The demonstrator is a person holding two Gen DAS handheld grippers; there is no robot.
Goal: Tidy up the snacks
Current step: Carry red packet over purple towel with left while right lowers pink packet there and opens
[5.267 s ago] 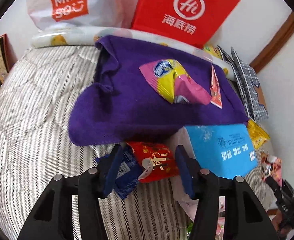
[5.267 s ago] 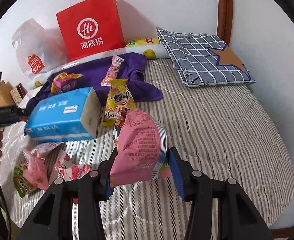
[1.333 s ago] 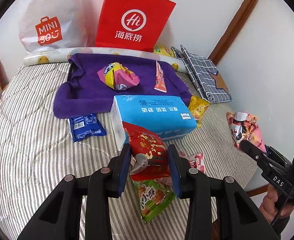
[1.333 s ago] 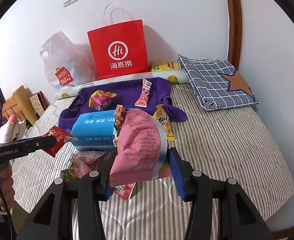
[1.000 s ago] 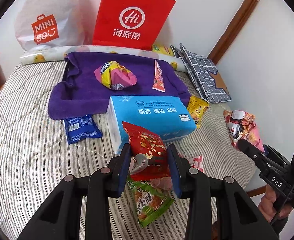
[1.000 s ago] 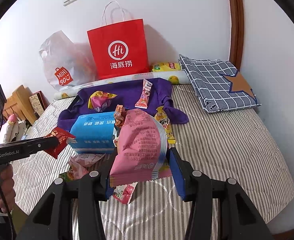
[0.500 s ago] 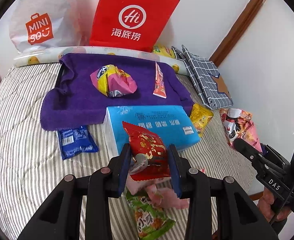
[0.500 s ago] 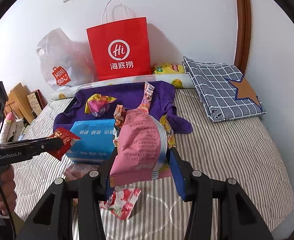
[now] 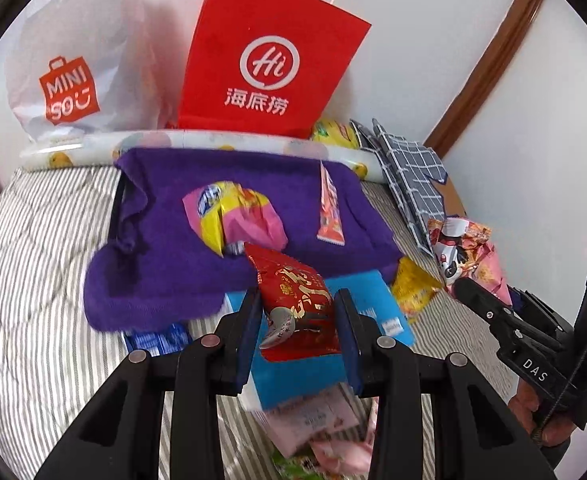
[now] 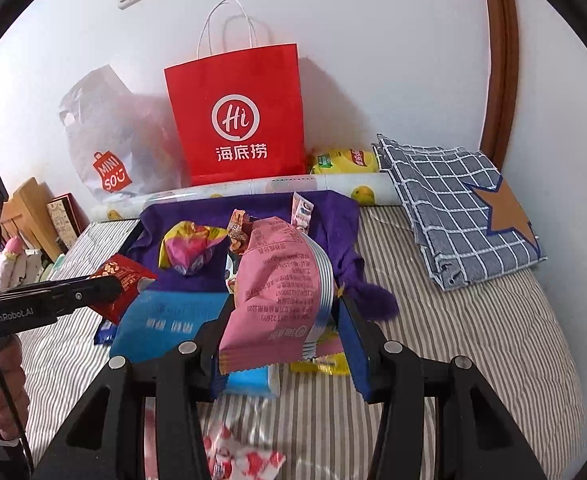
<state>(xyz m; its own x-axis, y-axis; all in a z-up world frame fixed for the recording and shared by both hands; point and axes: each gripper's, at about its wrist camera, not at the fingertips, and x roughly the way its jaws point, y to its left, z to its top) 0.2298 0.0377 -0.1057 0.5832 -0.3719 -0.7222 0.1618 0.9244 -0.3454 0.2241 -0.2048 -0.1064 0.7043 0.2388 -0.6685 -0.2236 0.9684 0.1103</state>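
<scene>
Snacks ride aloft toward the purple towel (image 9: 165,272): left hand-held gripper (image 9: 298,320) clamps a red packet (image 9: 293,292), right hand-held gripper (image 10: 281,328) a pink packet (image 10: 277,284), apparently for gathering.

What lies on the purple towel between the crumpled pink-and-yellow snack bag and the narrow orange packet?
Nothing: in the left wrist view, bare purple towel separates the pink-and-yellow bag from the orange packet.

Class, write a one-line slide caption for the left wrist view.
Left gripper holds a red snack packet above a blue tissue pack, facing the purple towel on the striped bed.
</scene>
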